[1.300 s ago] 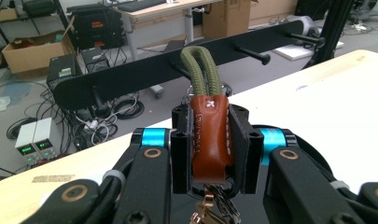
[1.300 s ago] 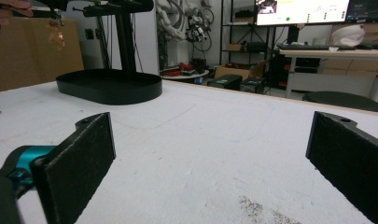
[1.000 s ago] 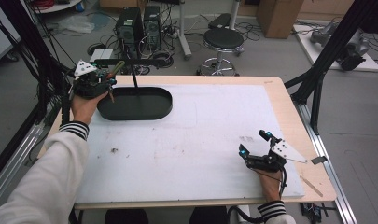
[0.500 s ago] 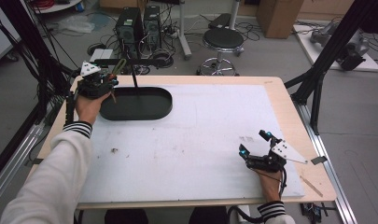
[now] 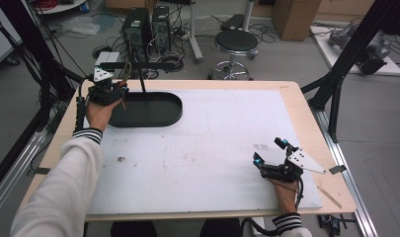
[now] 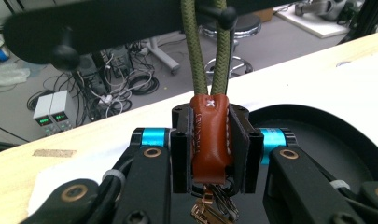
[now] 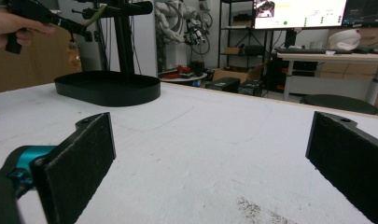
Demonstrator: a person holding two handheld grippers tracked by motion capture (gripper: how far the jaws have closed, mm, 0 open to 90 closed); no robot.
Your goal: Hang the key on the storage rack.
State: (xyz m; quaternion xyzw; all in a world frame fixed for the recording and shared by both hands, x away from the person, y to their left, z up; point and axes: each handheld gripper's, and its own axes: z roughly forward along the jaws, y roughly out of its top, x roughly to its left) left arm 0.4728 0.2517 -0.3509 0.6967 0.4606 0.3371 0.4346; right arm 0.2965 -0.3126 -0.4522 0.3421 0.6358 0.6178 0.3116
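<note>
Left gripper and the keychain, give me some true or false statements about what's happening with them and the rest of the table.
1. The left gripper is shut on the brown leather tab. True.
2. The green cord lies flat in the black tray. False: it loops up over a peg on the black stand's crossbar.
3. The right gripper holds a key. False: it is open above the bare white mat.
4. Keys hang below the tab. True.

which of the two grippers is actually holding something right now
The left gripper, up at the black stand: its jaws are shut on the brown leather key fob. The right gripper rests open, empty, on the table.
</note>
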